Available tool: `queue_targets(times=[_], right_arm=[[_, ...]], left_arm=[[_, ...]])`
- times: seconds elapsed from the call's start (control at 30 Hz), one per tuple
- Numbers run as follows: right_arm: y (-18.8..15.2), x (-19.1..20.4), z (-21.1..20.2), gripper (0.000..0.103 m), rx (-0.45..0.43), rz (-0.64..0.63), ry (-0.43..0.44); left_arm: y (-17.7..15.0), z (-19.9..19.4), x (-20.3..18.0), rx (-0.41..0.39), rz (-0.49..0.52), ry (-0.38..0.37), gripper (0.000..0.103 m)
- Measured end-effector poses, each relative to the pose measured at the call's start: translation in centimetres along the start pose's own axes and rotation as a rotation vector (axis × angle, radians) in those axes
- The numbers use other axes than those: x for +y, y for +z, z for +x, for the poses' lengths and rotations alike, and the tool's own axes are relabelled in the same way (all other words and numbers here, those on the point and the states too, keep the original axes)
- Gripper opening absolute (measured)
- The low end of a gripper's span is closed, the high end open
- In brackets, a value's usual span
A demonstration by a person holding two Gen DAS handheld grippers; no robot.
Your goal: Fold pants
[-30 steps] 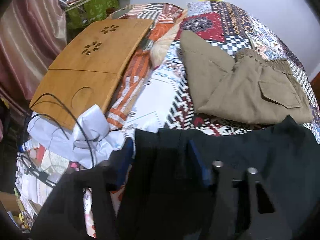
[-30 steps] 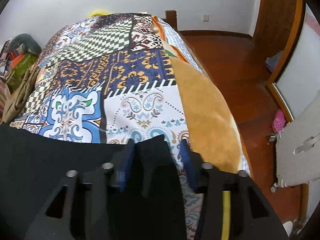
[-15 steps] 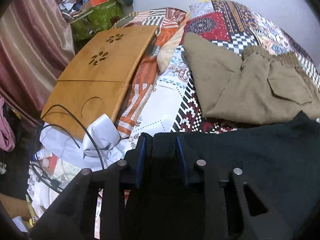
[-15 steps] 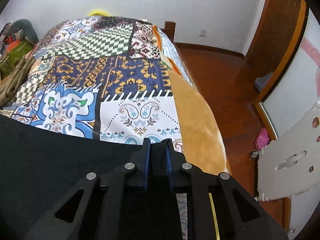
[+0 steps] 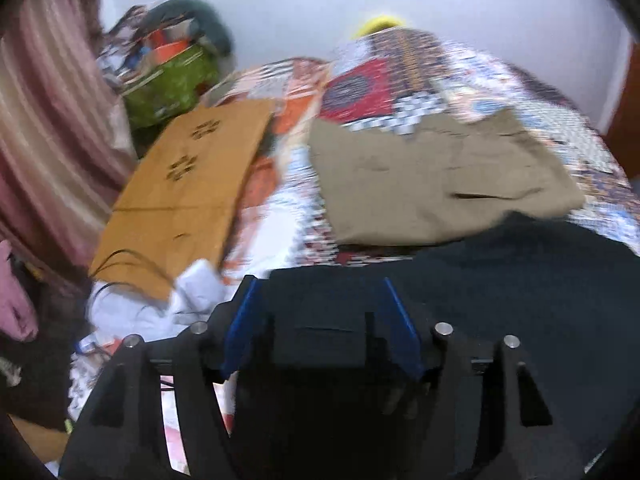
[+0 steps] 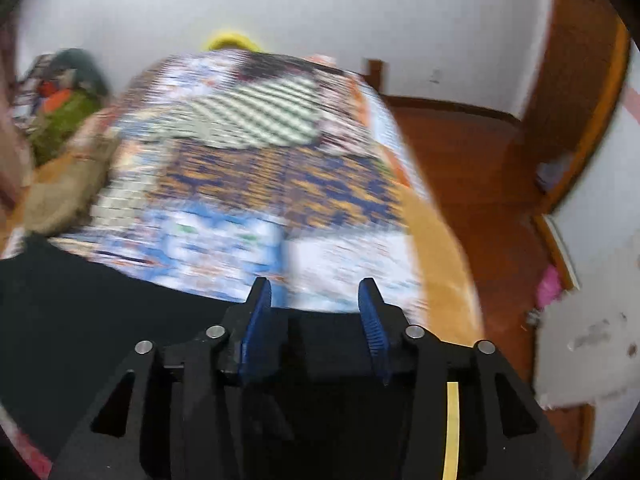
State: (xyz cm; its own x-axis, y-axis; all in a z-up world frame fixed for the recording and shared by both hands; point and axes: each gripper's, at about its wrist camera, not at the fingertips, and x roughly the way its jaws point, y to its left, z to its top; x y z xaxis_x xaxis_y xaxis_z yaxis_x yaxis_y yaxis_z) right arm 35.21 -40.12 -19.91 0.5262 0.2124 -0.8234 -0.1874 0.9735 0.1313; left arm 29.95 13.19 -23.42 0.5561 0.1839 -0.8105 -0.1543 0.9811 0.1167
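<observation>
Both grippers stand with their blue-padded jaws spread and nothing clamped: the left gripper and the right gripper each sit at the lower centre of their frames, directly over the far edge of the black fabric pants. That dark cloth fills the bottom of both views and runs crosswise between the two tools, neither clearly nearer. Beyond the edge lie the patterned patchwork bedspread and, in the upper right of the left view, folded khaki pants.
</observation>
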Motion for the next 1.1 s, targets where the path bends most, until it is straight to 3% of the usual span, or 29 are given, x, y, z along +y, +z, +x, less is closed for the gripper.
queue_targets(times=[0.13, 0.2, 0.3, 0.37, 0.43, 0.5, 0.57, 0.63, 0.7, 0.8, 0.97, 1.1], right_arm=[[0.0, 6.1, 0.4, 0.049, 0.035, -0.089, 0.182], [-0.7, 8.9, 1.3, 0.049, 0.087, -0.146, 0.264], [-2.7, 12.5, 2.7, 0.05, 0.171, -0.238, 0.296], [-4.2, 13.3, 2.6, 0.051, 0.168, -0.276, 0.278], [-5.1, 12.2, 1.8, 0.06, 0.157, -0.258, 0.28], [-5.7, 10.4, 1.4, 0.06, 0.175, -0.207, 0.292], [-6.6, 8.3, 1.0, 0.06, 0.182, -0.179, 0.241], [-7.4, 6.4, 0.7, 0.06, 0.196, -0.145, 0.199], [-8.0, 4.3, 0.4, 0.06, 0.211, -0.091, 0.154], [-8.8, 1.8, -0.6, 0.06, 0.194, -0.015, 0.106], [-9.0, -1.2, -4.2, 0.063, 0.106, 0.094, 0.068], [-9.4, -3.3, -7.0, 0.063, 0.041, 0.15, 0.039]], left_arm=[[-1.3, -0.2, -3.7, 0.042, 0.034, -0.146, 0.063], [-2.2, 0.4, -5.2, 0.08, 0.051, -0.179, 0.063], [-3.9, 1.2, -6.5, 0.124, 0.074, -0.171, 0.063], [-5.5, 1.9, -6.5, 0.169, 0.073, -0.177, 0.064], [-6.7, 1.8, -5.3, 0.173, 0.055, -0.167, 0.064], [-7.5, 1.5, -3.8, 0.181, 0.024, -0.149, 0.064], [-8.2, 1.4, -2.4, 0.191, 0.016, -0.107, 0.064], [-9.0, 0.7, -1.7, 0.187, 0.006, -0.134, 0.064], [-9.4, 0.4, -1.6, 0.189, 0.035, -0.067, 0.064], [-9.1, -0.4, -1.7, 0.188, 0.035, -0.047, 0.064], [-6.7, -3.3, -3.9, 0.109, 0.072, -0.084, 0.064], [-4.4, -5.9, -7.5, 0.044, 0.134, -0.158, 0.064]])
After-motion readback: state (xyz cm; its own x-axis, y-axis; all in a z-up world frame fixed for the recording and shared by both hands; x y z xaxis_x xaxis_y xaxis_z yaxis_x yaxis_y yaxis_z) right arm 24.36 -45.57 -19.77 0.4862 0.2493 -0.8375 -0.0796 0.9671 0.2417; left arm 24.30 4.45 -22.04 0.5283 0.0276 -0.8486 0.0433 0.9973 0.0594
